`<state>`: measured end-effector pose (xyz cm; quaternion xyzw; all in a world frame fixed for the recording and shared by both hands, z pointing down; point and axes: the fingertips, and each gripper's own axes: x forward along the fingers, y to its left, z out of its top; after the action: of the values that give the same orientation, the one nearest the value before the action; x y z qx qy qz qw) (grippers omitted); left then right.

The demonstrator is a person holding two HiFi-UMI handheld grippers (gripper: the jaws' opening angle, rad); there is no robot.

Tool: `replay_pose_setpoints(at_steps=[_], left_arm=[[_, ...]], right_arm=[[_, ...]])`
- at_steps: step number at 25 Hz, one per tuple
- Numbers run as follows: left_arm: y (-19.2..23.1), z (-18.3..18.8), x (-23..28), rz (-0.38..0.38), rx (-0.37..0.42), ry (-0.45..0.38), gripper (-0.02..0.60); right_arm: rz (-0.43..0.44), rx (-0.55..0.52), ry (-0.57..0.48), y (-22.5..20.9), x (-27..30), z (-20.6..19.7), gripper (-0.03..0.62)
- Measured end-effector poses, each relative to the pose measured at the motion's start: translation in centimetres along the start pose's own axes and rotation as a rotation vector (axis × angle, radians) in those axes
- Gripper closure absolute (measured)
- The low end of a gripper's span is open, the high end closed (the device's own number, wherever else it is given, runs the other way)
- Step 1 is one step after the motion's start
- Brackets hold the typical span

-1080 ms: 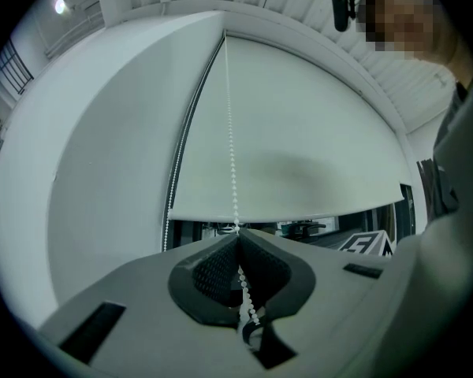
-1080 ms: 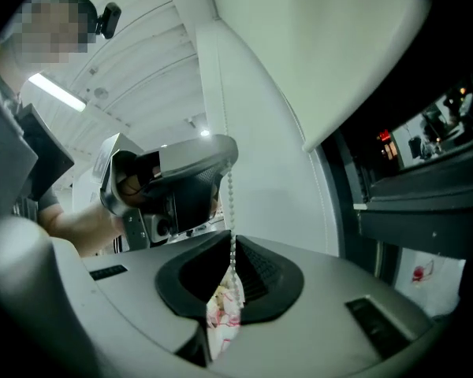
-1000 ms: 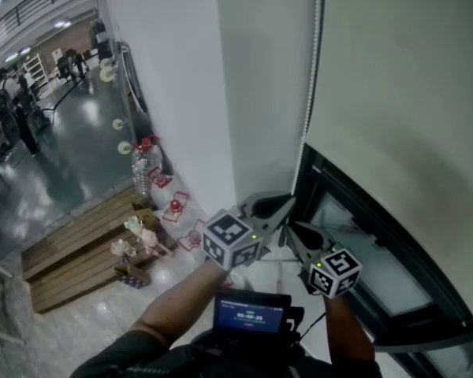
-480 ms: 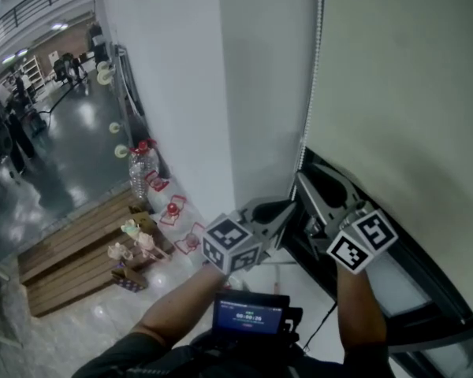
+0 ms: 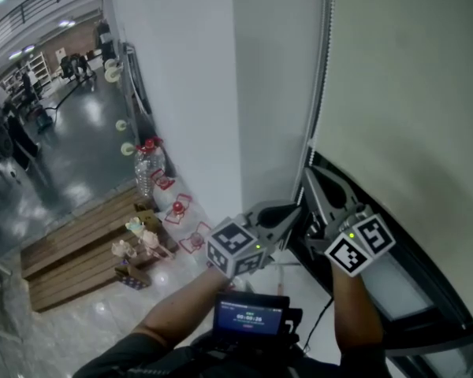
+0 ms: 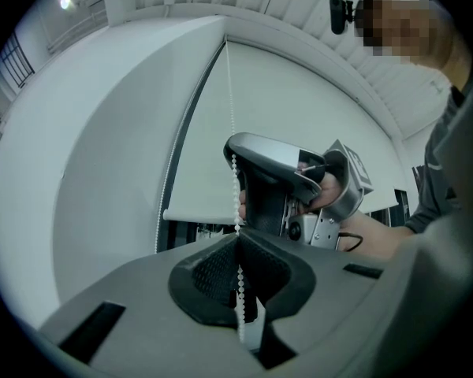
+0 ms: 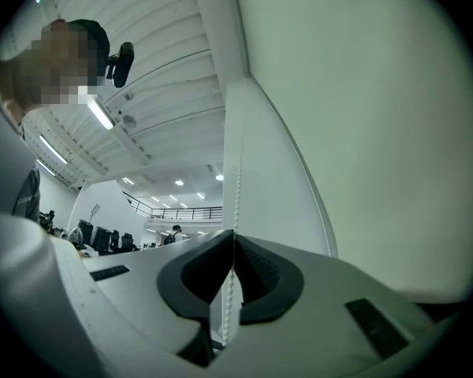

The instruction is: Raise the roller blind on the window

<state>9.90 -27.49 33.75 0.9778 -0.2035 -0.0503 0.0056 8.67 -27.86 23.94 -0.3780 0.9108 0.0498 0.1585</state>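
The pale roller blind (image 5: 410, 93) covers the window at the right, its bottom edge above the dark window frame (image 5: 394, 290). The white bead chain (image 5: 322, 77) hangs along the blind's left edge. My left gripper (image 5: 298, 211) is shut on the chain (image 6: 235, 187), which runs up between its pads. My right gripper (image 5: 309, 173) sits just above the left one; its jaws have just closed on the chain (image 7: 237, 179). In the left gripper view the right gripper (image 6: 276, 179) shows close ahead, on the same chain. The blind (image 7: 363, 132) fills the right of the right gripper view.
A white pillar (image 5: 181, 93) stands directly left of the chain. Far below lie wooden steps (image 5: 79, 250), a water bottle (image 5: 146, 168) and small red items. A small screen (image 5: 251, 315) hangs at the person's chest. People stand in the distant hall.
My right gripper rose along the chain from beside the left gripper to above it, opened on the way and shut again. The left gripper stayed in place, shut on the chain.
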Motion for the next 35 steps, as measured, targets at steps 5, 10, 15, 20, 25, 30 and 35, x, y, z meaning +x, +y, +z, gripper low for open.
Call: replay_pose_setpoints(at_steps=[5, 10, 15, 20, 25, 30, 35], left_arm=[[-0.7, 0.0, -0.4, -0.013, -0.003, -0.003, 0.586], [-0.6, -2.7, -0.1, -0.008, -0.024, 0.046, 0.586], [-0.7, -7.1, -0.5, 0.003, -0.059, 0.129, 0.586], [-0.5, -10.8, -0.8, 0.008, -0.098, 0.195, 0.586], [-0.5, -11.1, -0.7, 0.004, -0.099, 0.180, 0.586], [1.4, -10.0, -2.8, 0.069, -0.091, 0.183, 0.506], [2.6, -1.3, -3.7, 0.082, -0.064, 0.014, 0.502]], right_arm=[[-0.005, -0.022, -0.006, 0.6, -0.5, 0.1, 0.591], [-0.024, -0.011, 0.045, 0.1, -1.2, -2.5, 0.591], [-0.049, 0.020, 0.121, 0.0, -2.6, -6.7, 0.591], [-0.068, 0.064, 0.168, -0.4, -3.8, -10.2, 0.591], [-0.072, 0.069, 0.176, -0.9, -4.0, -10.8, 0.591], [-0.081, 0.079, 0.175, -1.2, -4.3, -10.9, 0.592], [-0.066, 0.081, 0.180, -1.2, -4.1, -11.1, 0.592]])
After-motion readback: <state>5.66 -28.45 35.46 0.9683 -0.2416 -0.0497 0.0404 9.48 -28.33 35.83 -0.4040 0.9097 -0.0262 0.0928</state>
